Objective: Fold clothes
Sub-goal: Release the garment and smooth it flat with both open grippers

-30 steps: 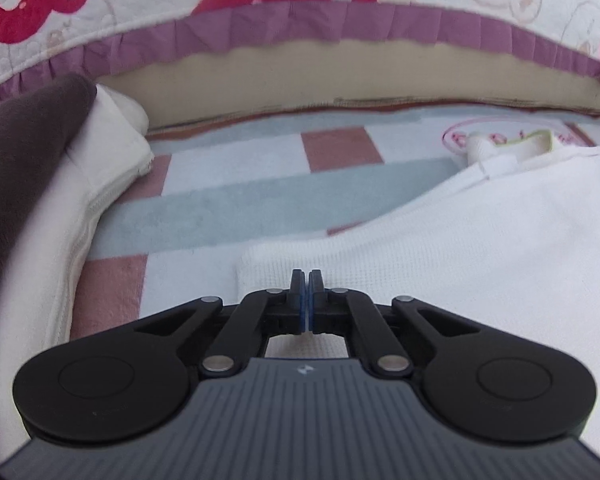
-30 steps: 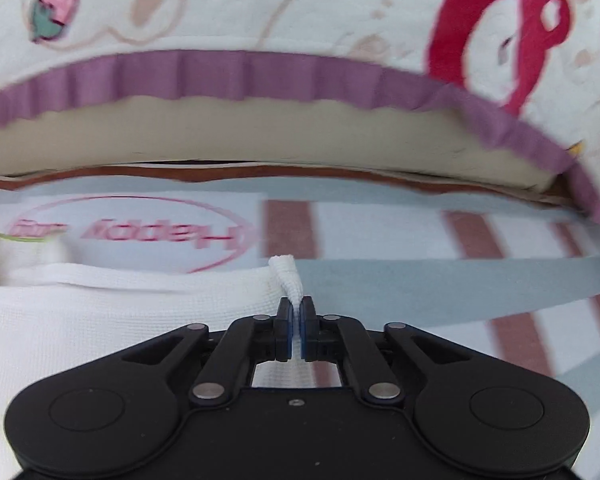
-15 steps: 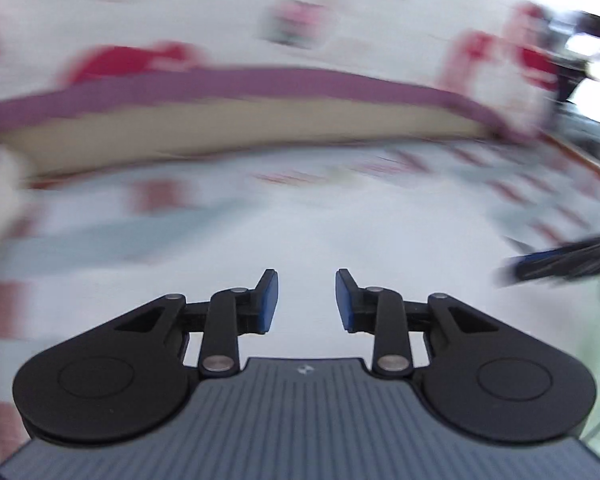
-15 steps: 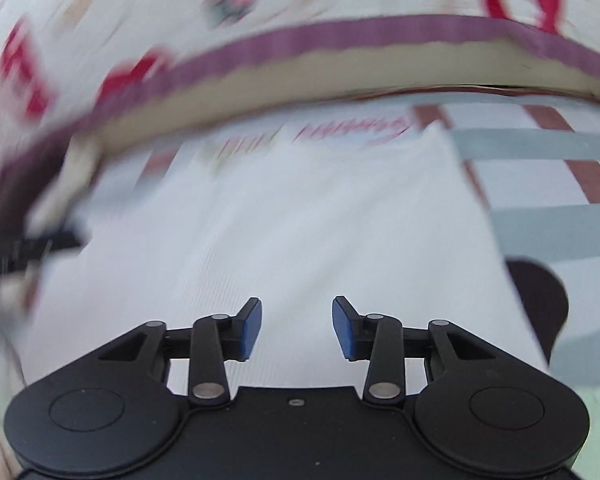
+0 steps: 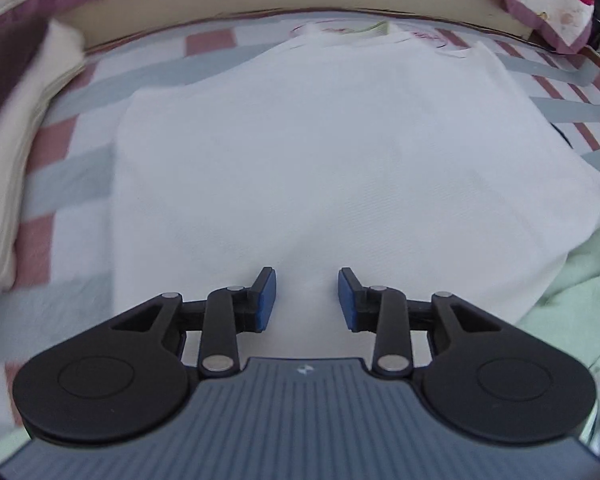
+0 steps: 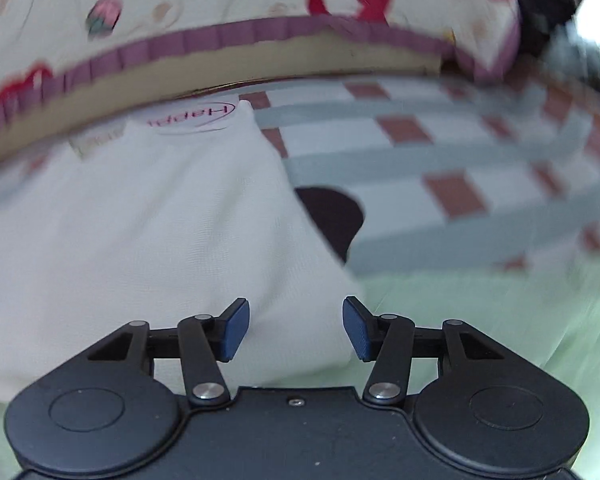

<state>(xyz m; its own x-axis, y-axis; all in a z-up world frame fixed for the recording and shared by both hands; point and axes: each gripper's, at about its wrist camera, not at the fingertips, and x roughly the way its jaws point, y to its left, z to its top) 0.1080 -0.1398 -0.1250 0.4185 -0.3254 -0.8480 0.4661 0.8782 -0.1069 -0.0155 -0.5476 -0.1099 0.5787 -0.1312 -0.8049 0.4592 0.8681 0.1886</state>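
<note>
White shirt (image 5: 340, 152) flat on checked sheet (image 6: 440, 168), long axis running away from you toward headboard (image 5: 300, 4). Your left claw (image 5: 306, 300) over near hem, right claw (image 6: 296, 328) at its right corner; both spread, empty.

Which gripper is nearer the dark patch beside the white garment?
Right. The dark patch lies just ahead of the right gripper; the left gripper sits over the white garment.
</note>
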